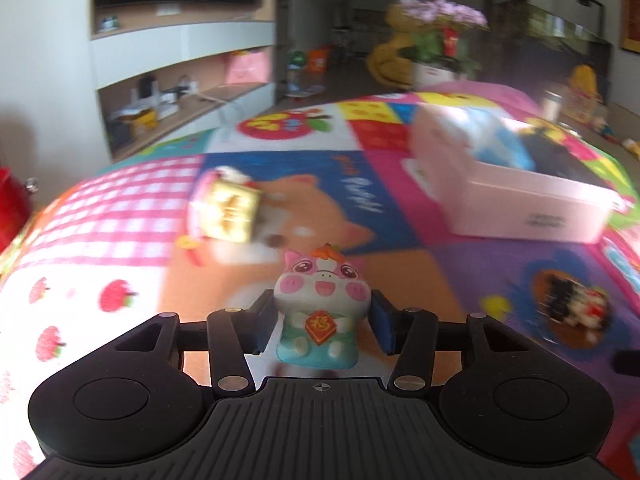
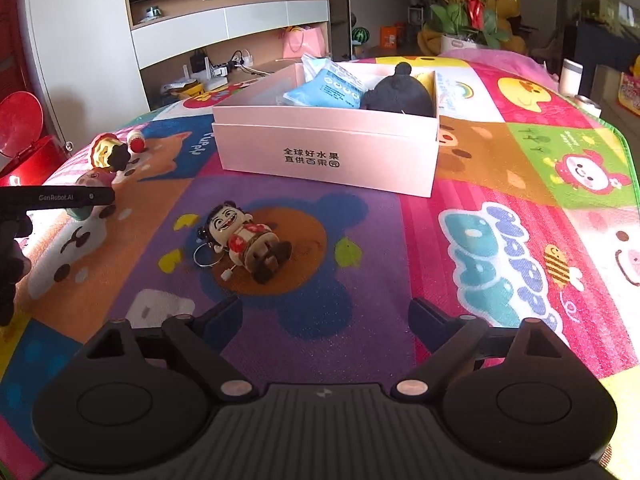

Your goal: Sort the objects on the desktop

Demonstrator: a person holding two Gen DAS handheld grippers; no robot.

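Observation:
My left gripper (image 1: 322,316) is shut on a pink pig figurine (image 1: 322,304) with a teal base, held just above the colourful play mat (image 1: 460,280); the view is blurred by motion. The pink box (image 1: 520,196) lies ahead to the right. In the right wrist view the left gripper (image 2: 60,198) shows at the far left with the pig partly hidden under it. My right gripper (image 2: 324,320) is open and empty above the mat. A doll keychain (image 2: 248,242) lies on the mat ahead of it. The pink box (image 2: 328,152) holds a blue packet (image 2: 324,90) and a black plush (image 2: 400,94).
A gold-and-pink toy (image 1: 230,208) lies on the mat ahead left of the pig; it shows in the right wrist view (image 2: 108,154) beside a small red-and-white item (image 2: 136,140). A flower pot (image 2: 468,12) and shelving (image 2: 240,36) stand beyond the table. A red bin (image 2: 24,140) is at left.

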